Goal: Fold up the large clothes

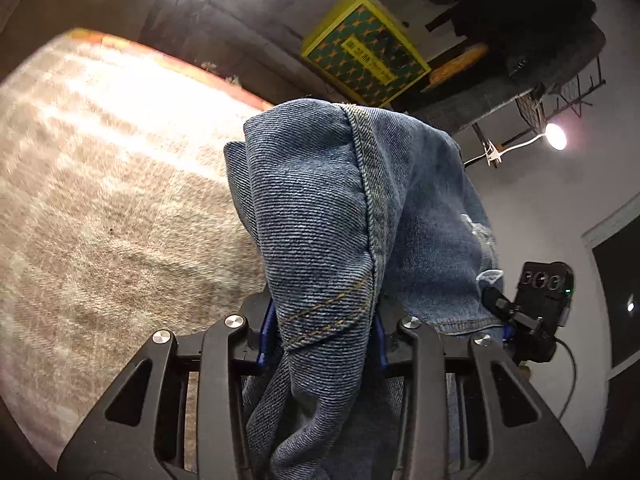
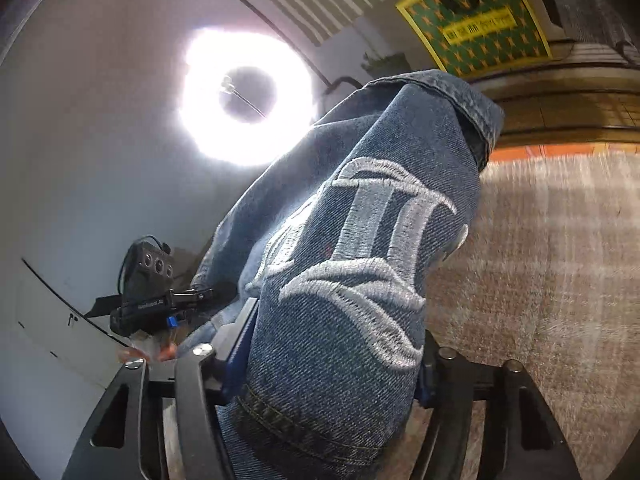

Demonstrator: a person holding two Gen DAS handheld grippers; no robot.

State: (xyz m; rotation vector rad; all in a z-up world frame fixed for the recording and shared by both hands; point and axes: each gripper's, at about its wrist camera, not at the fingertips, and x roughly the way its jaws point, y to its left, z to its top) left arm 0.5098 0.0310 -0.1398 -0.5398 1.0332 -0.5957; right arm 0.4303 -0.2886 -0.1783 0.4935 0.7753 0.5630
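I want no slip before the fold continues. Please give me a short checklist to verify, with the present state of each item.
1. Left gripper pinches the denim garment: ok.
2. Right gripper pinches the denim near the embroidered logo: ok.
3. Both hold the same garment: cannot tell.
4. Hanging fabric is lifted off the beige bed cover: cannot tell.
5. Landing area on the cover is bare: ok in the visible part.

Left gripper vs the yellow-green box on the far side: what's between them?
In the left wrist view, a bunched fold of denim garment, clamped in the left gripper, stands between it and the box. Beside the fold lies beige bedspread.
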